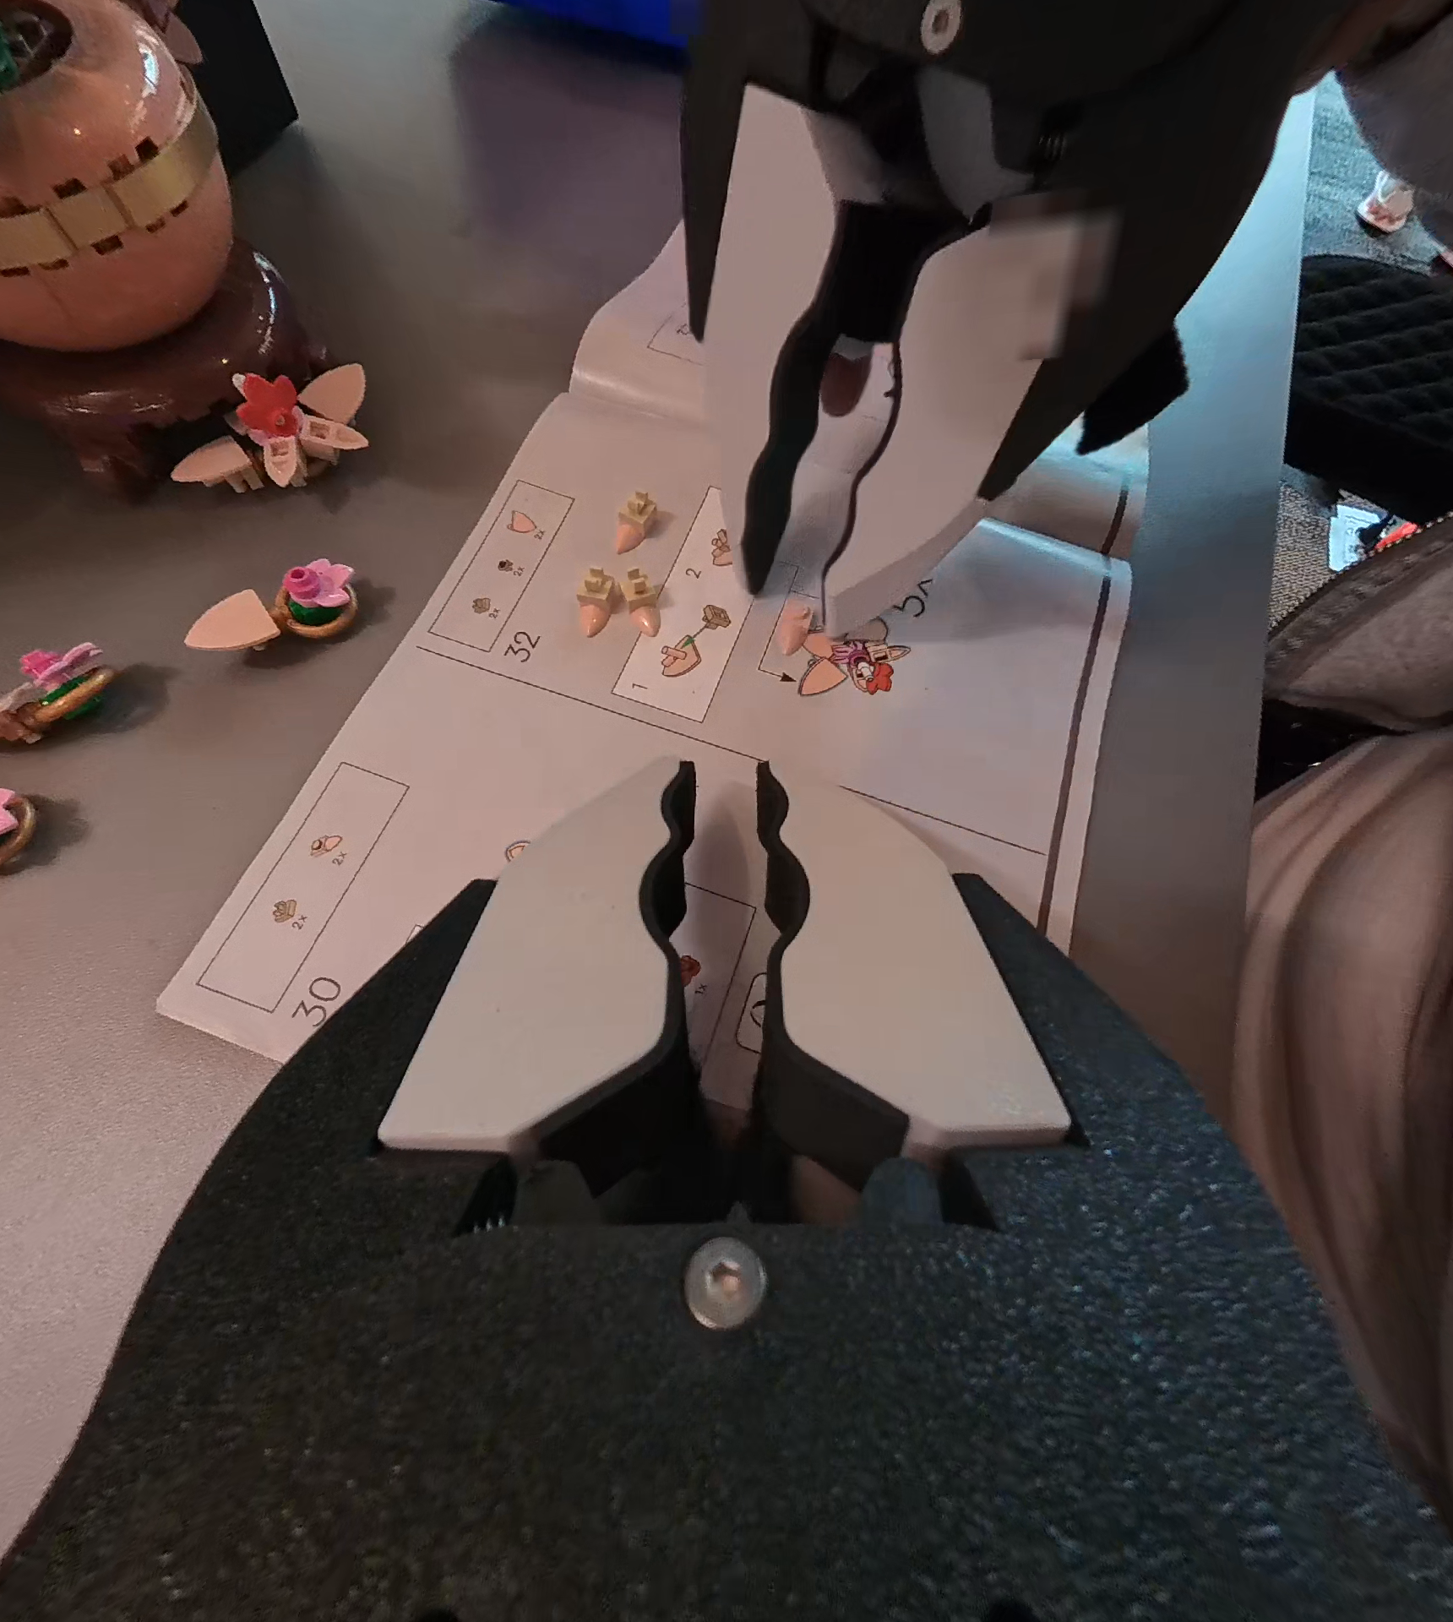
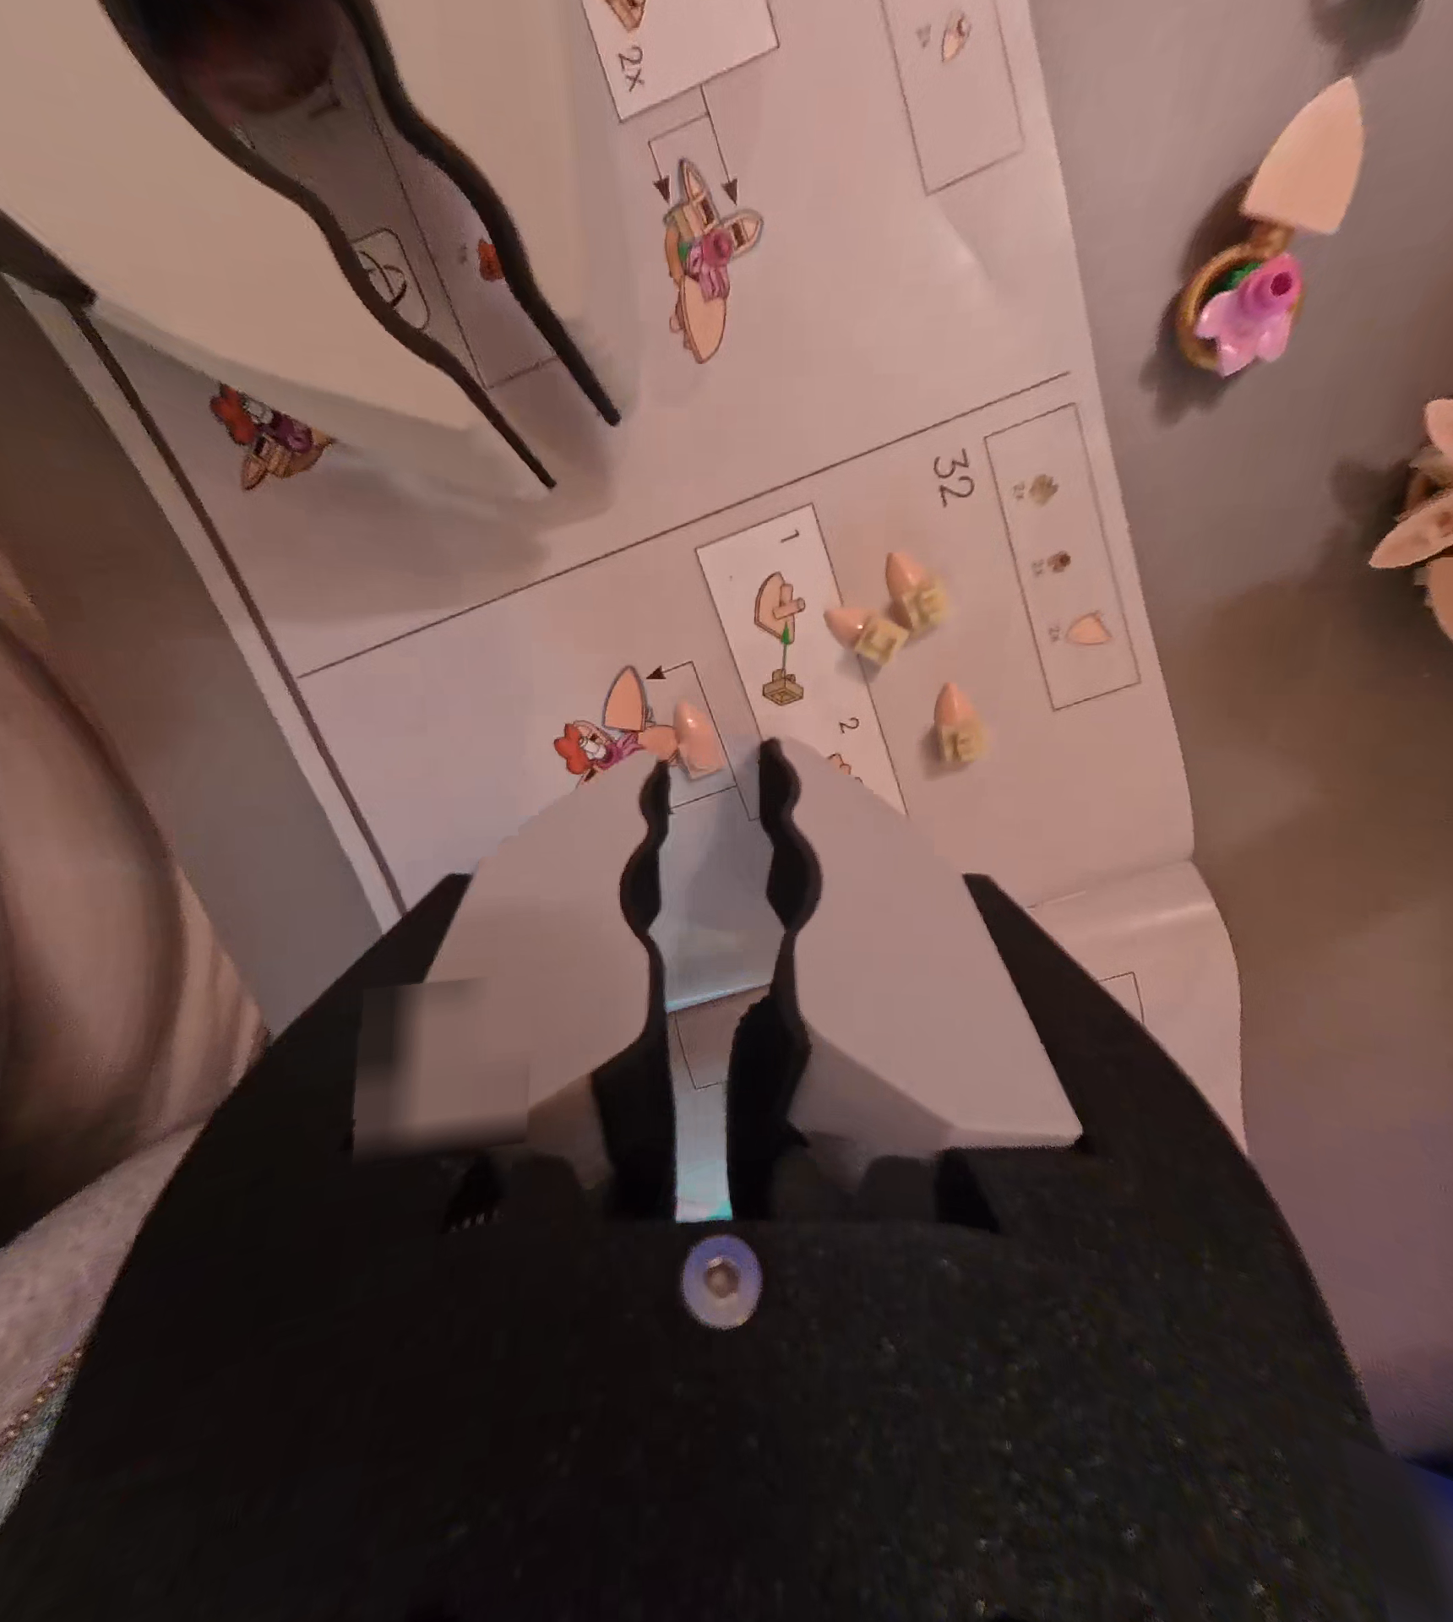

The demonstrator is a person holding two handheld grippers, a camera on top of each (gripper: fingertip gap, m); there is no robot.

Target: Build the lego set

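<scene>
Peach petal piece (image 1: 793, 628) lies on the instruction booklet (image 1: 477, 755) at the right gripper's (image 1: 784, 590) parted, blurred tips; left gripper (image 1: 725, 772) hovers nearer, slightly apart, bare. From the right wrist, petal piece (image 2: 692, 735) sits just off its spread fingertips (image 2: 660, 781); contact unclear.

A brick-built vase (image 1: 65, 202) and pink flower pieces (image 1: 315, 597) on a grey table (image 1: 47, 1097).

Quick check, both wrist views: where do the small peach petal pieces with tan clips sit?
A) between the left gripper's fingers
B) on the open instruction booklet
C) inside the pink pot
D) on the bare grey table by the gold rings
B: three petal pieces with tan clips lie on the open instruction booklet, left of the right gripper.
</scene>
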